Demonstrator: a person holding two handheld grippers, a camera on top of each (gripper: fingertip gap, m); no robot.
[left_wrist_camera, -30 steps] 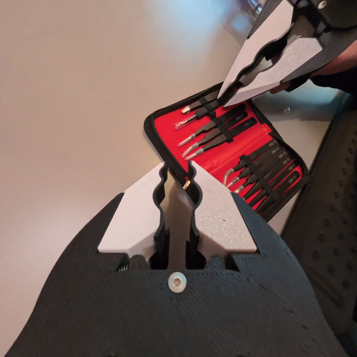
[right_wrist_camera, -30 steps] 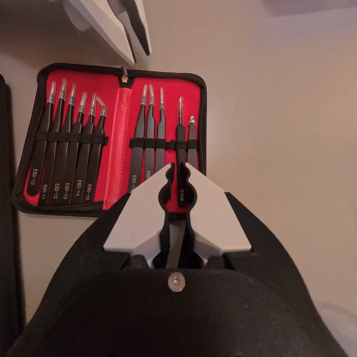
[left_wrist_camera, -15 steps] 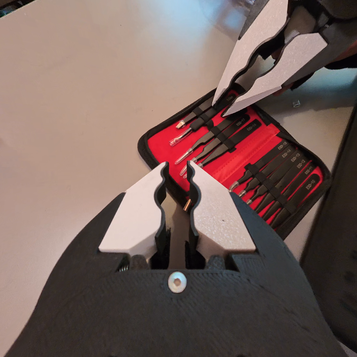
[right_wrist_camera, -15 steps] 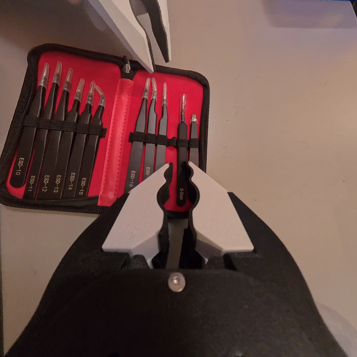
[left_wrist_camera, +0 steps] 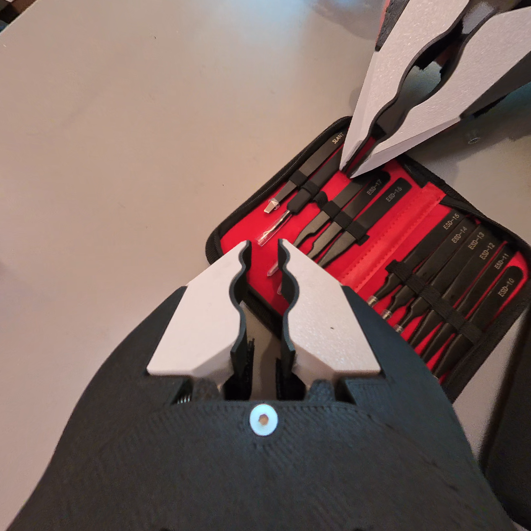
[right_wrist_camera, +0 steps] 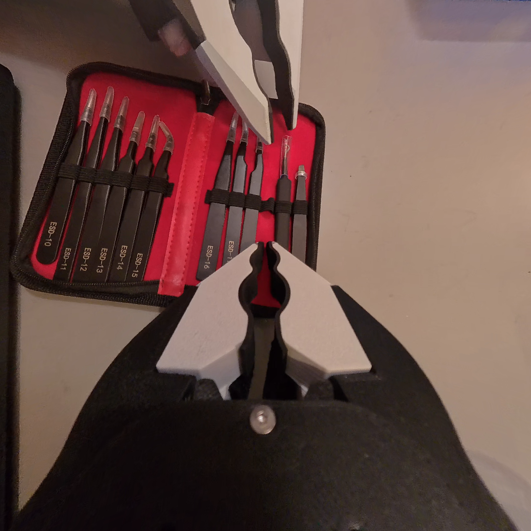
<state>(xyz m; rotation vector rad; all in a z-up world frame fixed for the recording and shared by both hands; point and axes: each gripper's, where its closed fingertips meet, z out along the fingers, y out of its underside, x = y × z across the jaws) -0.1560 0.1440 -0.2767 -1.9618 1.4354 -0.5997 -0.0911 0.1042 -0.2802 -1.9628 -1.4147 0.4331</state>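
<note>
An open black zip case with red lining (left_wrist_camera: 382, 244) (right_wrist_camera: 192, 201) lies on the table and holds several black tweezers under elastic bands. My right gripper (right_wrist_camera: 265, 244) is at the case's near edge, jaws nearly closed on the handle end of a black thin-tipped tool (right_wrist_camera: 283, 212), second from the case's right edge. In the left wrist view the right gripper (left_wrist_camera: 347, 171) pinches that tool's (left_wrist_camera: 319, 184) handle. My left gripper (left_wrist_camera: 263, 243) is open with a narrow gap and empty. It hovers over the capped tweezer tips at the opposite end, also shown in the right wrist view (right_wrist_camera: 281, 133).
The case rests on a beige table (left_wrist_camera: 115, 143) (right_wrist_camera: 416, 230). A dark textured mat (left_wrist_camera: 511, 431) (right_wrist_camera: 7, 230) lies beside the case on the side of its six-tweezer half. There is about 8 cm between the tips of the two grippers.
My right gripper's jaws have closed in on the tool's handle. My left gripper has moved forward from beyond the case's edge to over the tweezer tips.
</note>
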